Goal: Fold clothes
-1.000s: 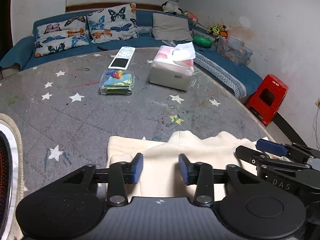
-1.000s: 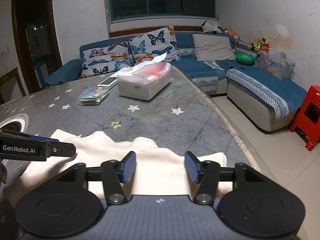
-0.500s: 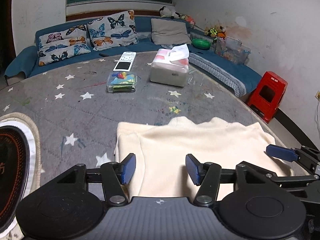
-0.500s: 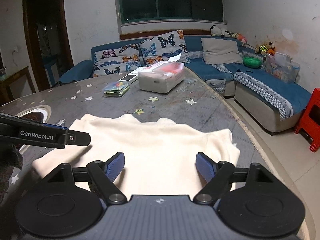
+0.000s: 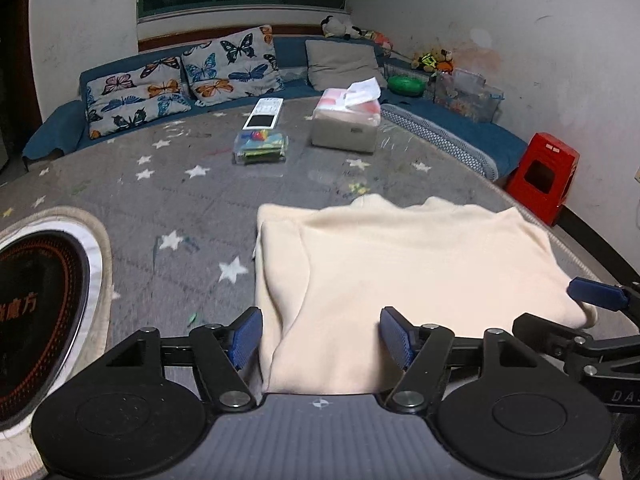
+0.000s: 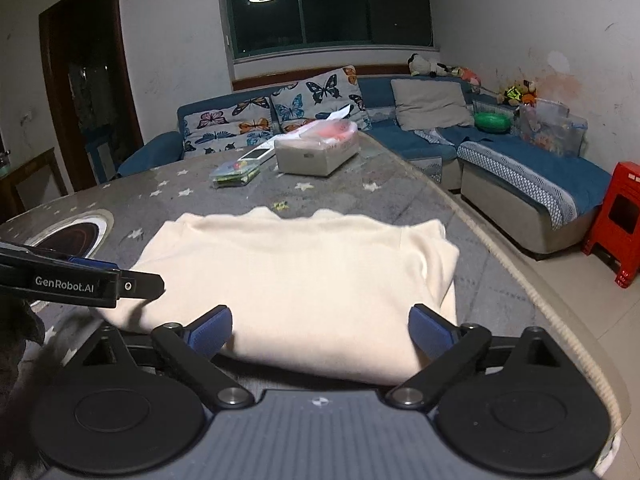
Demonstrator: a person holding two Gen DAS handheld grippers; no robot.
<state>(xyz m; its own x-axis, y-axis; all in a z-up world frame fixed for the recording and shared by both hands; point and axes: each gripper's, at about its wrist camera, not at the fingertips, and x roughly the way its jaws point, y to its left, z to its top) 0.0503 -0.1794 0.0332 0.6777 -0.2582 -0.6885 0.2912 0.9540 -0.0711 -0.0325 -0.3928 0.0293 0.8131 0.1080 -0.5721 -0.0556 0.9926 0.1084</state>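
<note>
both jaws widened, folded cream garment (image 5: 400, 264) between.

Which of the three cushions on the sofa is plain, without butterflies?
The grey cushion, rightmost of the three near the sofa's corner; the two butterfly cushions on its left are patterned.

Matt, soft cream knit garment (image 5: 408, 264) on a rough grey cloth table cover (image 5: 168, 200); glossy red plastic stool (image 6: 616, 216).

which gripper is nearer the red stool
Right. The right gripper is at the sweater's stool-side end; the left gripper is at its far end from the red stool.
</note>
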